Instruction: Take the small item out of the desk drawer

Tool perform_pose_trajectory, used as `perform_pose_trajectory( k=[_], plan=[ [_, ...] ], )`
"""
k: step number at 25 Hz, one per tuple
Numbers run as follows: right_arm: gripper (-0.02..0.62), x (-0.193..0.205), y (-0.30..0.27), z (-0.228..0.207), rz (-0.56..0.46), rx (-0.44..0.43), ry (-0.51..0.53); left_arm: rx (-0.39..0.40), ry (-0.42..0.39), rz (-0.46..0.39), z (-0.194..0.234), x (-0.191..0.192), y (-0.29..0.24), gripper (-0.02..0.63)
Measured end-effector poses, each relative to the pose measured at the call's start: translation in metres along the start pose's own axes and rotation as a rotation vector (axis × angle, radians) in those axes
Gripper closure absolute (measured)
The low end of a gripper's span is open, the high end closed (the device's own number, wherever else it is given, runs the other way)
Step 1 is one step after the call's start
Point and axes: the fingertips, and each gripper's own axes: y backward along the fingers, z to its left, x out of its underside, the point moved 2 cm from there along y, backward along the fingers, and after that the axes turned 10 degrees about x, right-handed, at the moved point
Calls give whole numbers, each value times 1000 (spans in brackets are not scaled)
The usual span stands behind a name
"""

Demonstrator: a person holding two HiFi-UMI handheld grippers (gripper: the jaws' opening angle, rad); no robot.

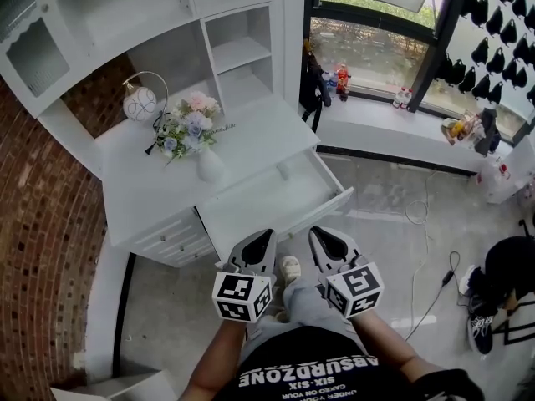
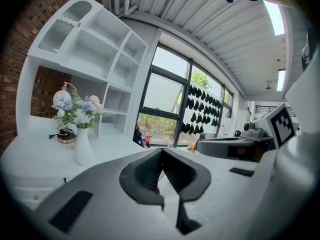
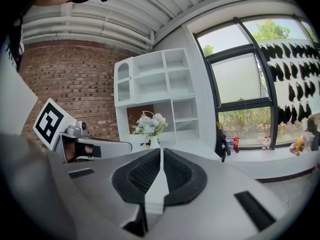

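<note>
The white desk [image 1: 251, 128] has its wide drawer [image 1: 328, 210] pulled open toward me. A small pale item [image 1: 284, 172] lies on the drawer's floor near the back. Both grippers hover side by side in front of the drawer's front edge, outside it. My left gripper [image 1: 265, 236] [image 2: 161, 152] has its jaws together with nothing between them. My right gripper [image 1: 318, 233] [image 3: 161, 150] is shut and empty too. From each gripper view the drawer's inside is hidden behind the jaws.
A white vase of flowers [image 1: 207, 164] [image 2: 82, 144] and a round lamp [image 1: 140, 103] stand on the desk top, under white shelves [image 1: 238, 53]. A small drawer stack [image 1: 175, 241] sits under the desk's left side. Cables [image 1: 435, 282] and a person's shoes [image 1: 481, 324] lie on the floor at right.
</note>
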Motion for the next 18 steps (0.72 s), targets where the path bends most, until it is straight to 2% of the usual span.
perform_pose_trajectory(
  k=[3,11,18],
  plan=[
    [579,-3,-17,-4,5,-6,2,-8,1,1,14,-4,-8,600],
    [447,-11,-60,-25,16,15,4,-19,17,11,43,-9,-36,600],
    [381,-14,-103,-46,47,21,-4,-28,30,28,72,-15,-67,600]
  ],
)
